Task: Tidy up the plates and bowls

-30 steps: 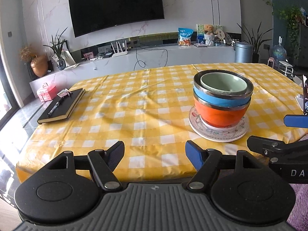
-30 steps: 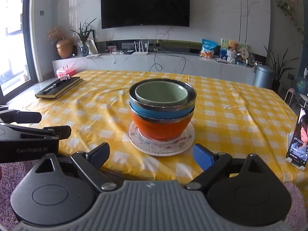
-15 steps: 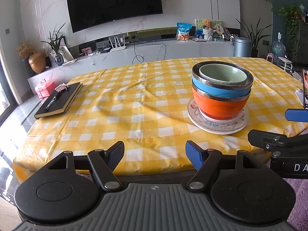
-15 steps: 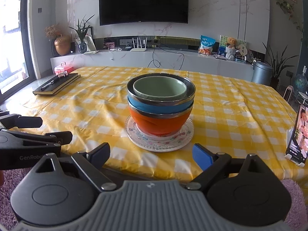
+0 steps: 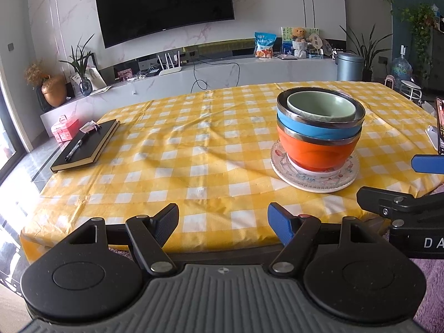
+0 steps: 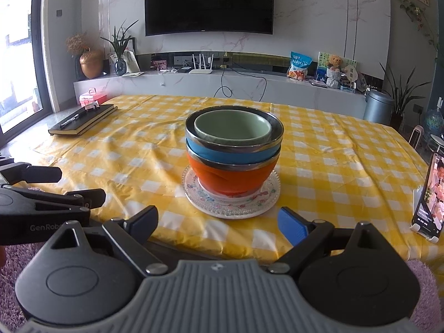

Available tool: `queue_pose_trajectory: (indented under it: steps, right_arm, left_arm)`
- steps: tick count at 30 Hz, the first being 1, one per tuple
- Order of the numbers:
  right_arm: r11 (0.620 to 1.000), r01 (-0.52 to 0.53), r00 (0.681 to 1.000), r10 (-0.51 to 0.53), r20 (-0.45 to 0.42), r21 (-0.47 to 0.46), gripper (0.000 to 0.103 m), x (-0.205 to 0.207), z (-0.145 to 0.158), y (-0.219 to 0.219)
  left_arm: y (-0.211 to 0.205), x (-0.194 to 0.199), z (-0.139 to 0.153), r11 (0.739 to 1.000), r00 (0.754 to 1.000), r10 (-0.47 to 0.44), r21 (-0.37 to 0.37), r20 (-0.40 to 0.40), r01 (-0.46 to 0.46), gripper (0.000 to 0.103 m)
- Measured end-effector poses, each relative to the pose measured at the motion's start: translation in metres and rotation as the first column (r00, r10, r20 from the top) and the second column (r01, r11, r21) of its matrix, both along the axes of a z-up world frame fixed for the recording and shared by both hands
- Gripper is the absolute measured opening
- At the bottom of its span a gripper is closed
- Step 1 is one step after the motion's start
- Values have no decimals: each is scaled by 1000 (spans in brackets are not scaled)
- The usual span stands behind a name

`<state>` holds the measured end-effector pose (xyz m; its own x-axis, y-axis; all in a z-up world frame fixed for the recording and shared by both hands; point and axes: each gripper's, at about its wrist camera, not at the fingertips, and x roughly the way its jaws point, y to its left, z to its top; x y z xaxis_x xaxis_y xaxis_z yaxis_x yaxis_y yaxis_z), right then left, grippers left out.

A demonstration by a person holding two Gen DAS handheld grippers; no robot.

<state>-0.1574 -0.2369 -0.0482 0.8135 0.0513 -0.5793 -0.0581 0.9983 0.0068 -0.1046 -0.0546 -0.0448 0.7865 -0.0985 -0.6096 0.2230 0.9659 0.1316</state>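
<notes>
The right wrist view shows the stack of bowls straight ahead, near the front edge of the table (image 6: 319,144) with its yellow checked cloth. A green bowl (image 6: 232,125) sits inside a blue bowl (image 6: 211,151), which sits inside an orange bowl (image 6: 230,179). The orange bowl stands on a small white plate (image 6: 204,190), and this lies on a bigger glass plate (image 6: 263,198) with a flower pattern. The right gripper (image 6: 217,220) hangs before the table edge with its jaws wide apart and nothing between them. It does not touch the plates.

In the left wrist view the same stack is to the right of the centre. The left gripper (image 5: 223,222) has its jaws wide apart too, with only the tablecloth behind the gap.

A black notebook (image 5: 86,145) with a pen (image 5: 76,145) on top lies at the far left corner of the table. A phone (image 6: 428,197) stands upright on the right side, well apart from the bowls.
</notes>
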Motion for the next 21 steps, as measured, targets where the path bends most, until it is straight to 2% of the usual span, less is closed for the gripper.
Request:
queue_pose_trajectory:
  steps: [21]
  right_arm:
    - [1000,-6,1000,6,9,-18,94,-2,1,1]
  left_arm:
    - [2,0,-1,1000,1000,1,0,-4,-1,86]
